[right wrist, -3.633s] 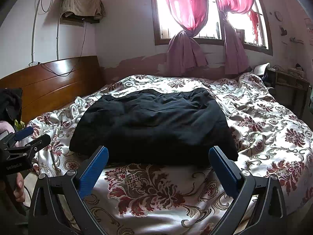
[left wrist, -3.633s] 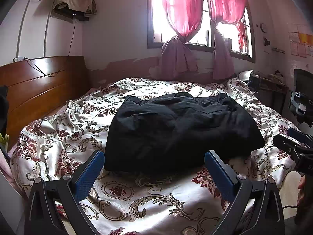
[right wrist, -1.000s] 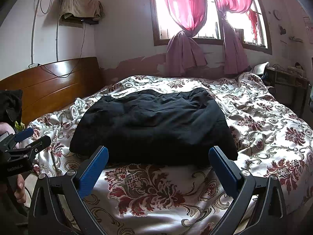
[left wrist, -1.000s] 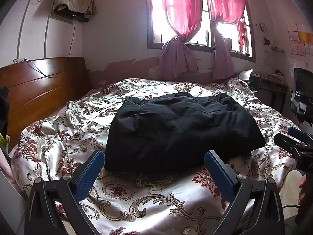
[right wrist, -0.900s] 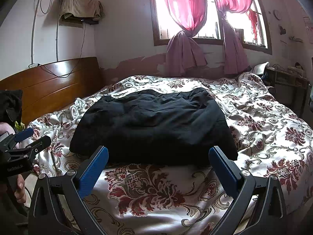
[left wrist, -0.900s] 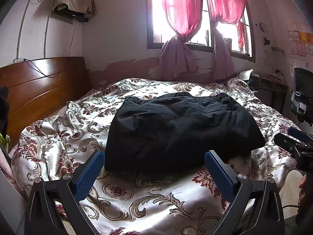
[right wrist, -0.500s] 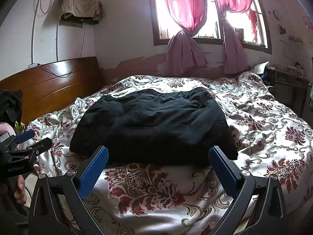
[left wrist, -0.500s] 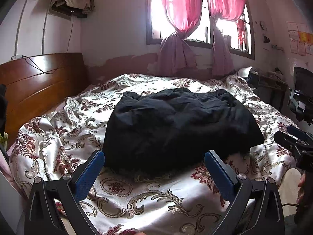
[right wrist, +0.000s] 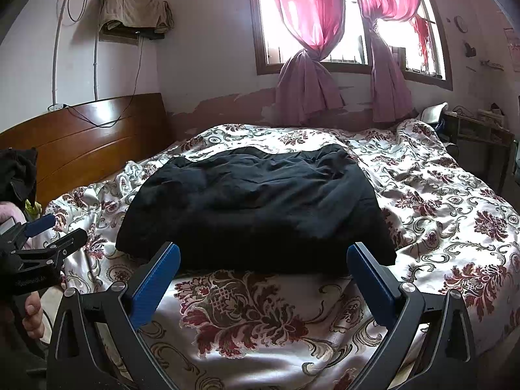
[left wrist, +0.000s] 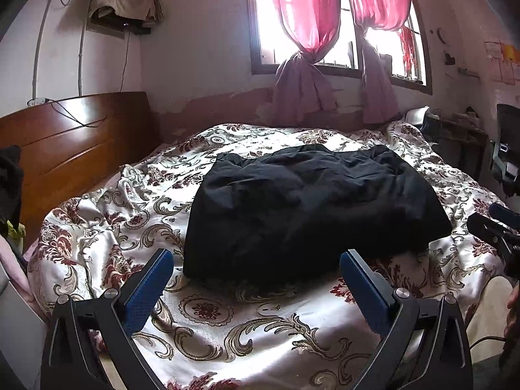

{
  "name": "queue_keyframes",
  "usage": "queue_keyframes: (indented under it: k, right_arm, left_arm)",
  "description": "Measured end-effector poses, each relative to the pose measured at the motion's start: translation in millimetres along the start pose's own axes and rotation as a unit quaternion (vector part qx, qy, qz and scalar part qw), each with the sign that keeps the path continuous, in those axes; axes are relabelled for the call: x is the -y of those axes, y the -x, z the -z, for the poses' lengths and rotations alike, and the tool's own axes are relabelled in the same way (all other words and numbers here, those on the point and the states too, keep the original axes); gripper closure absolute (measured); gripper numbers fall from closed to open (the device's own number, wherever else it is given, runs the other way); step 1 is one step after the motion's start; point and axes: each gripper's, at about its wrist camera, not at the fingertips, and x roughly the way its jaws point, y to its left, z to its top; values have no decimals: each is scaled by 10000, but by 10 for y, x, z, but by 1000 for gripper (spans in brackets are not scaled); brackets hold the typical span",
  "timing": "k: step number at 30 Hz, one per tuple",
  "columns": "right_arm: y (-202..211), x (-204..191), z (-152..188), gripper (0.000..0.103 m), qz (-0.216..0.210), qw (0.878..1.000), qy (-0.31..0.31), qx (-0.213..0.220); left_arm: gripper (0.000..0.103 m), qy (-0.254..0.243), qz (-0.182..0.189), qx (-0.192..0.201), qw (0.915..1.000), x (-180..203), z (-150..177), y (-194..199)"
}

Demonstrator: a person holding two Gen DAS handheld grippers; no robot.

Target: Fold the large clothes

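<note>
Jaws: we are keeping both spread wide and holding nothing, left gripper and right gripper.
Change: we are lifting the left gripper a little; the black garment is not moving.
Meaning: we think the fold is looking done.
Where: it is lying mid-bed on the flowery bedspread, just beyond our fingers.
Pointing: its long side is running left to right; its bumpy edge is facing the window.

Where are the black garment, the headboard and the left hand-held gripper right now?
black garment [left wrist: 312,208], left wrist view, middle of the folded cloth.
headboard [right wrist: 87,139], right wrist view, middle of the wooden panel.
left hand-held gripper [left wrist: 256,284], left wrist view, midway between its two blue fingertips.
</note>
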Motion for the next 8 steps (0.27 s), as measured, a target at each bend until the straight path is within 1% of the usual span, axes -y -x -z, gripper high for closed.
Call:
queue_keyframes:
  k: [3,8]
  right_arm:
    - [-1,1,0,2,-1,10000,-1,-2]
    - [-2,-16,16,2,-7,10000,-2,-18]
  left_arm:
    - [0,-7,11,34,10000,-1,0,9]
    - [0,27,20,-33,10000,-10,-3,-13]
